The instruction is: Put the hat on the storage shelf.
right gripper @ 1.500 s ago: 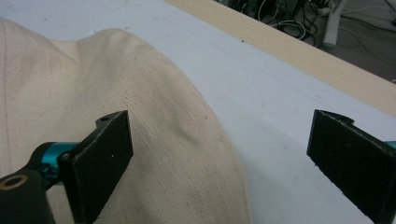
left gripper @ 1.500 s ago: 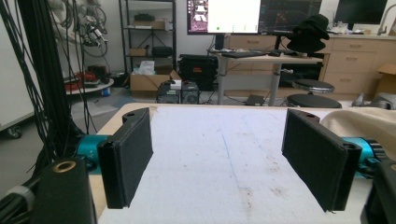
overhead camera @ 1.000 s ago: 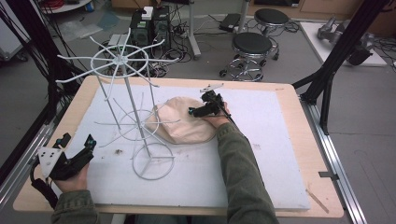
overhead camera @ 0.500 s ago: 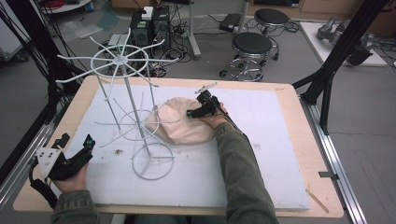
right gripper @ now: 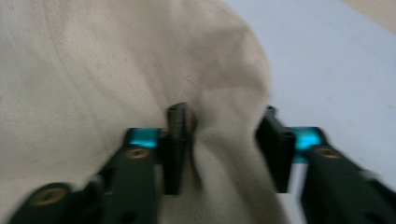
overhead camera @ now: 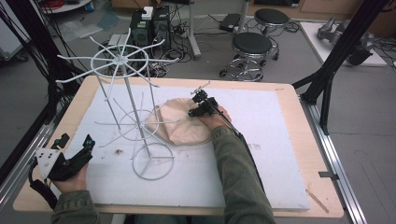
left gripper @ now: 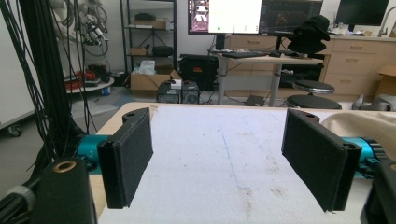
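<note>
A: Beige cloth hat (overhead camera: pixel 180 122), soft cotton-looking thing, slumped flat-ish on the white foam mat, right next to the white wire rack (overhead camera: pixel 128 107). Left edge tucked in among the rack's low wire arms, just behind the ring base.

B: Upright or flopped?

A: Flopped. Rounded mound, creased, no real shape to it. Plain weave, faint stitched seam lines across the crown up close (right gripper: pixel 93 84).

B: Anything bunched?

A: Yep, far-right edge, the side away from the rack. Fold of fabric pinched up into a ridge there (right gripper: pixel 224 154), rest lying slack on the mat. Can't tell brim from crown in that lump.
</note>
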A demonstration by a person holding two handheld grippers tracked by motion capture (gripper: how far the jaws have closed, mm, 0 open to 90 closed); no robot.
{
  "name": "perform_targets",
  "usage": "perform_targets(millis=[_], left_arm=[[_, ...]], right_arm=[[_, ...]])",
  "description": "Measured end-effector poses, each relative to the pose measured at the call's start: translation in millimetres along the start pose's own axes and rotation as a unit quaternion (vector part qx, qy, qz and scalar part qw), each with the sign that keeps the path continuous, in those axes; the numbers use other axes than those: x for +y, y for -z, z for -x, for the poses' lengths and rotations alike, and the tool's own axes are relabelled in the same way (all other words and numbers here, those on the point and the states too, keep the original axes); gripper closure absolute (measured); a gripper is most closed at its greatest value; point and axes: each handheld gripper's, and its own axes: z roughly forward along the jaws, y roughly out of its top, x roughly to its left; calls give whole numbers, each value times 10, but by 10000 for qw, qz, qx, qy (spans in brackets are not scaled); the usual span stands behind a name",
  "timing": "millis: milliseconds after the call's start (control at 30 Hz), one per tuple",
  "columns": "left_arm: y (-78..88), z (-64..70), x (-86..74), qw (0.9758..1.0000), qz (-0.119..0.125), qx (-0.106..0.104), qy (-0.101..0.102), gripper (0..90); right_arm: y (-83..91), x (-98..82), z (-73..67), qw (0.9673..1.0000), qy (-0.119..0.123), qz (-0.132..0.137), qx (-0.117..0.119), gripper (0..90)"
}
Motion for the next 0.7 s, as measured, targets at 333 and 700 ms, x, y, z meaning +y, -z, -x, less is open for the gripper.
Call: perform_targets(millis=[333, 700], left_arm=[[-6, -5, -6, 10000, 4, 16, 3, 248], [-2, -6, -4, 10000, 2, 3, -1, 248]], right_arm=[[44, 10, -1, 9997, 122, -23, -209, 752], [105, -9, 30, 9996, 35, 148, -232, 780]])
